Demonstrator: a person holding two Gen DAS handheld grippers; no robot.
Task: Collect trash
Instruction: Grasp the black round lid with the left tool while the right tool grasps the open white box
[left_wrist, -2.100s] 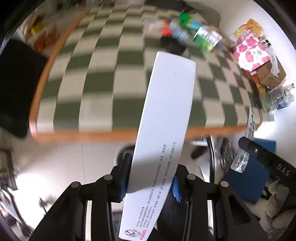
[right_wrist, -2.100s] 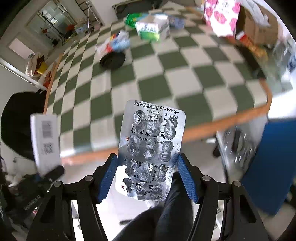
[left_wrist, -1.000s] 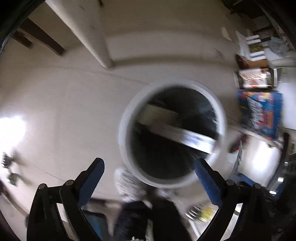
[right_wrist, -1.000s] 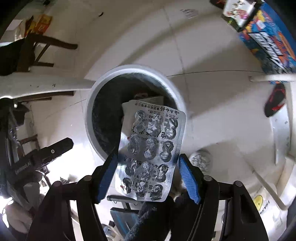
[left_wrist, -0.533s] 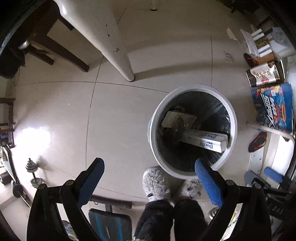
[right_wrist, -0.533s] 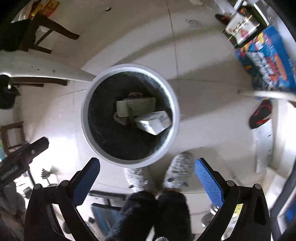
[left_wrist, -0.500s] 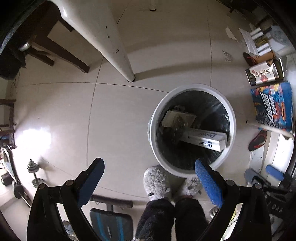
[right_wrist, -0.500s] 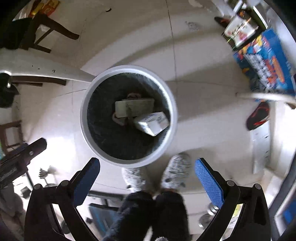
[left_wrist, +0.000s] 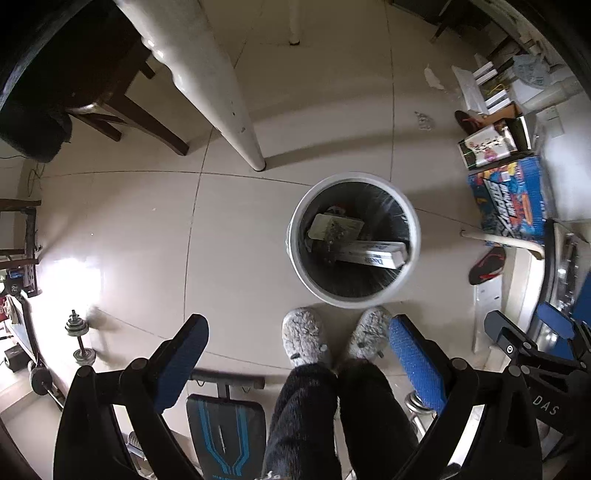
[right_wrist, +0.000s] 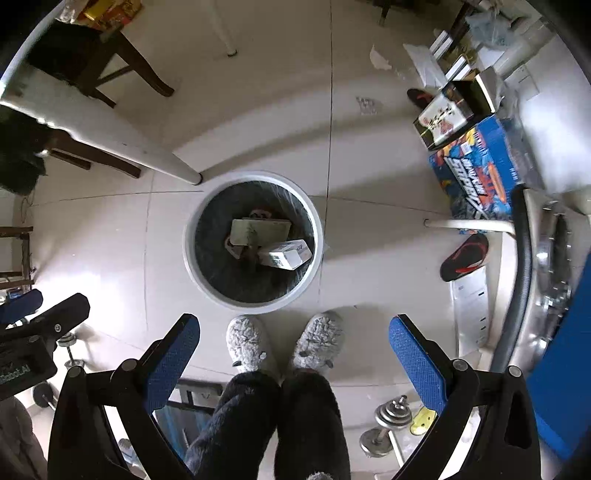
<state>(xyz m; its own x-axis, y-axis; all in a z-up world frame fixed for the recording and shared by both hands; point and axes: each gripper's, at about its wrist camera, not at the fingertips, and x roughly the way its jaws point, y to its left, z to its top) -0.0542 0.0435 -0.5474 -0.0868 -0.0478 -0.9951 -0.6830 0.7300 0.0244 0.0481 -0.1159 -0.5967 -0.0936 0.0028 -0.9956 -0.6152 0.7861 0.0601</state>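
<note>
Left tool (left_wrist: 297, 363): jaws wide, empty, pointing down. Right tool (right_wrist: 293, 356): jaws wide, empty, pointing down. Trash bin (right_wrist: 192, 258): white, on tiled floor (right_wrist: 92, 240), beyond grey slippers (right_wrist: 247, 343); holds white carton (right_wrist: 286, 254) and flat pack (right_wrist: 260, 230).

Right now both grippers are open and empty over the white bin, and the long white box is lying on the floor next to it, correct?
Not quite. The long white box is inside the white bin, on the other trash, not on the floor; the left wrist view shows it. The rest holds: left gripper and right gripper are open and empty above the bin.
</note>
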